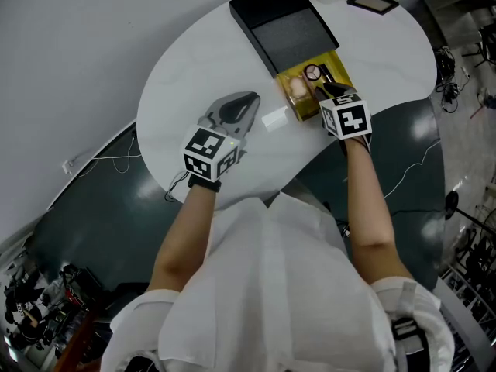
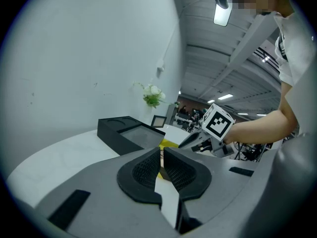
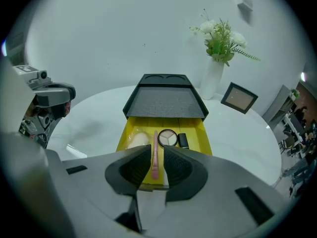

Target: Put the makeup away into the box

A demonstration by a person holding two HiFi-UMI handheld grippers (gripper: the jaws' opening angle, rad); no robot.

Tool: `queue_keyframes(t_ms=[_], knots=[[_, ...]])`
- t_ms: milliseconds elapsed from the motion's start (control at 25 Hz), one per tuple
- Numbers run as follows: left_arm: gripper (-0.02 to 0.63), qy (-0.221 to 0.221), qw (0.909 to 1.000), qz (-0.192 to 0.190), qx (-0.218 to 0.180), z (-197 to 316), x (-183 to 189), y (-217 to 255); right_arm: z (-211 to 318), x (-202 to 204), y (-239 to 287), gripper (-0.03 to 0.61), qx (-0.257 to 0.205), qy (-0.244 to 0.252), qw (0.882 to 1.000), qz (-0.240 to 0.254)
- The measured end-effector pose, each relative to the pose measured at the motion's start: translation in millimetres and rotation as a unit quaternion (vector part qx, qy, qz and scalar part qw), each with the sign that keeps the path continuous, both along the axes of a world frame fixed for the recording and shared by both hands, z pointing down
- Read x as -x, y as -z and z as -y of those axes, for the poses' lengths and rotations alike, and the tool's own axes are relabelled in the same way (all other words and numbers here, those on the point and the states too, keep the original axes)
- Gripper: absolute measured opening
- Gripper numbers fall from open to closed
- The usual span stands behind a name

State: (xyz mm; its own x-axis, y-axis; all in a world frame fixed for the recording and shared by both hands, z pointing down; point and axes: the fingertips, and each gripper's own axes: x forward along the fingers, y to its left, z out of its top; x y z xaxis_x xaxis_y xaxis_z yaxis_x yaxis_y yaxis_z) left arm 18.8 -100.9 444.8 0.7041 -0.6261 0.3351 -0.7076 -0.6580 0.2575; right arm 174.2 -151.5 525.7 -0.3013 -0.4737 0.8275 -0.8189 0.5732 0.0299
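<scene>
A yellow box [image 1: 342,67] with its black lid [image 1: 283,25] tipped open behind it stands on the white round table [image 1: 194,76]. Inside lie a pink brush [image 3: 155,157], a round compact [image 3: 168,138], a small black case [image 3: 183,140] and a pale puff [image 3: 137,140]. My right gripper [image 3: 157,165] hangs over the box's near end, pointing steeply down, open. The brush lies in the box in line with the gap, and the pads do not press on it. My left gripper [image 1: 249,99] rests low over the table left of the box, shut and empty.
A clear wrapper [image 1: 274,118] lies on the table between the grippers. A vase of white flowers [image 3: 214,78] and a small picture frame [image 3: 238,98] stand at the far right of the table. The table edge curves close in front of me.
</scene>
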Motion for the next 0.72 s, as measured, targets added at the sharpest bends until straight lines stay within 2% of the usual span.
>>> queue_keyframes(t_ms=[280, 520, 640, 720], knots=[[0.026, 0.017, 0.9998, 0.006, -0.012, -0.8, 3.1, 9.2, -4.5, -24.2, 32.6, 0.066, -0.041, -0.030, 0.998, 0.036], [0.026, 0.068, 0.9970, 0.002, -0.036, 0.3, 22.1, 35.0, -7.9, -46.7, 71.8, 0.066, -0.098, -0.055, 0.990, 0.085], [0.026, 0.080, 0.9954, 0.001, -0.053, -1.8, 26.8, 51.6, -9.9, -56.0, 98.7, 0.059, -0.139, -0.072, 0.979, 0.131], [0.026, 0.077, 0.9949, 0.000, -0.065, -6.4, 28.9, 61.6, -13.7, -61.1, 120.7, 0.040, -0.177, -0.091, 0.963, 0.181]])
